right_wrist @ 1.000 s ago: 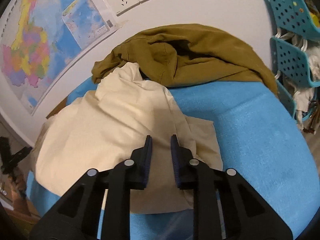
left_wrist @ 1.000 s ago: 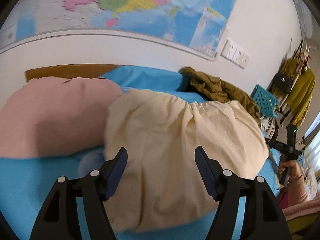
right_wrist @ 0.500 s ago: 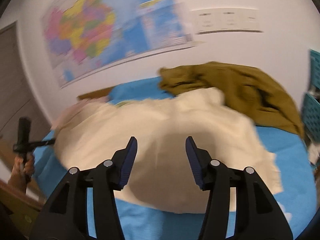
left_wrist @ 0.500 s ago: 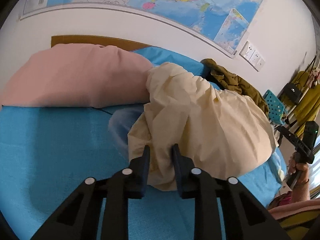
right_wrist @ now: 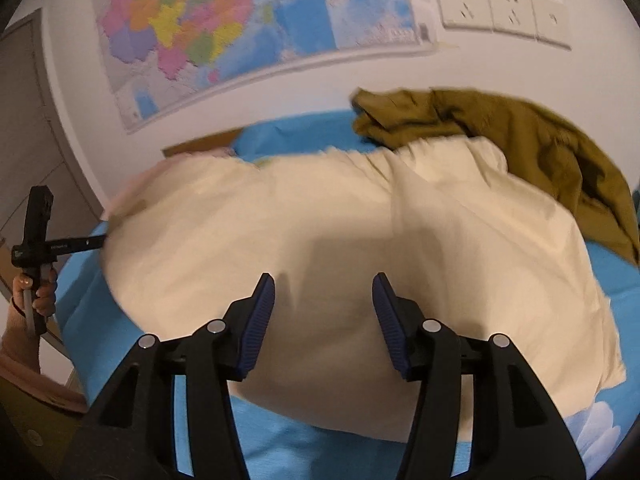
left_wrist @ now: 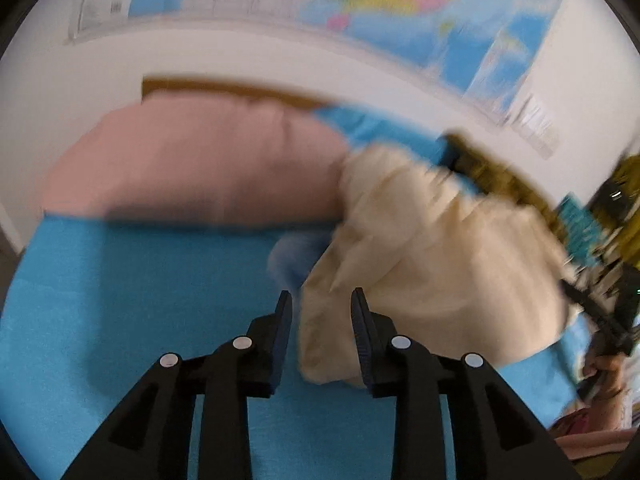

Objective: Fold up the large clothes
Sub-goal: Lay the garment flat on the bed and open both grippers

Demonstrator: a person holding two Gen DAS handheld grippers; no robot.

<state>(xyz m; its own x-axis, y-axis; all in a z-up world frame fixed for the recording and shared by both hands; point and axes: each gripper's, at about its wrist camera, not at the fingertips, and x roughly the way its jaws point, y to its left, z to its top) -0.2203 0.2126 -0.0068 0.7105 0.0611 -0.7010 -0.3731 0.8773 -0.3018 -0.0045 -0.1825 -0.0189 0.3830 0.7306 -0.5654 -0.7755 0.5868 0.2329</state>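
A large cream garment (right_wrist: 344,240) lies spread on the blue bed (right_wrist: 276,452); it also shows in the left wrist view (left_wrist: 432,248), bunched at its left end. My left gripper (left_wrist: 320,300) is open, its jaws astride the garment's near left corner without pinching it. My right gripper (right_wrist: 322,284) is open and empty, just above the garment's near edge. The left wrist view is blurred by motion.
A pink pillow (left_wrist: 192,164) lies at the head of the bed. An olive garment (right_wrist: 520,136) is heaped at the far right by the wall. A map (right_wrist: 224,28) and wall sockets (right_wrist: 500,12) are behind. Teal baskets (left_wrist: 580,224) stand beside the bed.
My left gripper has opened and let go of the cream garment's corner, which now lies on the bed. My right gripper stays open and has tilted slightly.
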